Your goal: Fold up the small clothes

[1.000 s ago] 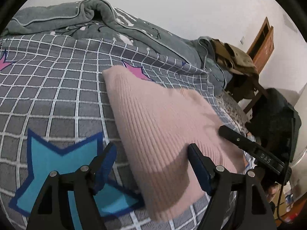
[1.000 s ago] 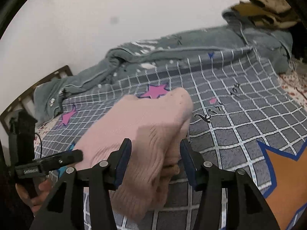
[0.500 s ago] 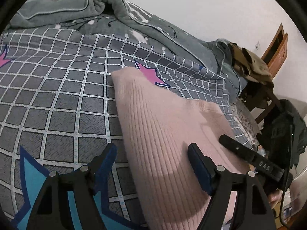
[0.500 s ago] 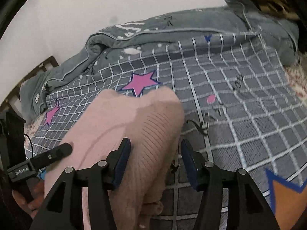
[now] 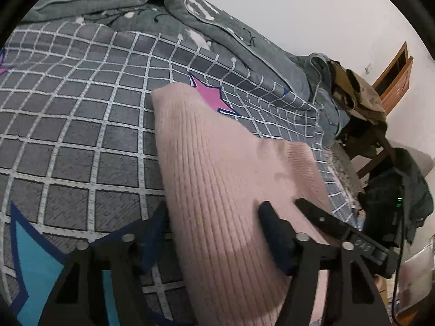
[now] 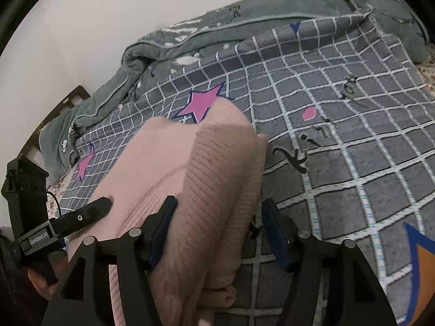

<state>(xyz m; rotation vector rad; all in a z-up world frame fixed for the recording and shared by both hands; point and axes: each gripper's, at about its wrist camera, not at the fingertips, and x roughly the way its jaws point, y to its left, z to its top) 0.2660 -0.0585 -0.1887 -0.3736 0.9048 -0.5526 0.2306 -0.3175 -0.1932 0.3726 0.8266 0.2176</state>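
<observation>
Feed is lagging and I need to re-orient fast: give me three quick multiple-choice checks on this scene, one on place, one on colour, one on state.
1. The pink ribbed knit garment lies on:
A. grey checked bedspread
B. wooden floor
C. chair

2. The star just beyond the garment's far edge is:
A. green
B. pink
C. white

3. The garment is:
A. hung up
B. rolled into a ball
C. lying folded, layered

Answers: 1 A, checked fabric surrounds it. 2 B, pink star at its far edge. 3 C, stacked layers show in the right wrist view.
</observation>
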